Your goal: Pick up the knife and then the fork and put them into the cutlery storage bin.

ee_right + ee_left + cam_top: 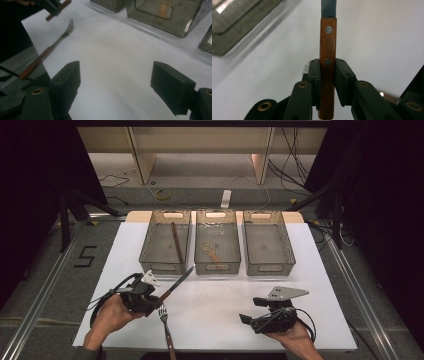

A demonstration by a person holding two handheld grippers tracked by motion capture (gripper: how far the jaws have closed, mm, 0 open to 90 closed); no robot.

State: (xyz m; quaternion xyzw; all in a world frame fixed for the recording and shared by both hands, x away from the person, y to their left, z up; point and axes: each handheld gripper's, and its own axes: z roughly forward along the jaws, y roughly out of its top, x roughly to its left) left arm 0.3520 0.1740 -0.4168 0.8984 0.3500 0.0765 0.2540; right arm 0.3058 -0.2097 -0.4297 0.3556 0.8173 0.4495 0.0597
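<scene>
Knife (327, 50) handle clamped between left fingers (315, 75), right fingers (172, 87) wide apart

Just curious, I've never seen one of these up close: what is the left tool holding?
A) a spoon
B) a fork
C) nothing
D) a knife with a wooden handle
D: the left tool clamps the wooden handle of a knife, while the fork lies on the table.

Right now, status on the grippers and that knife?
Left gripper shut on knife, blade toward bins. Right gripper open, empty. Fork lying near left gripper.
</scene>
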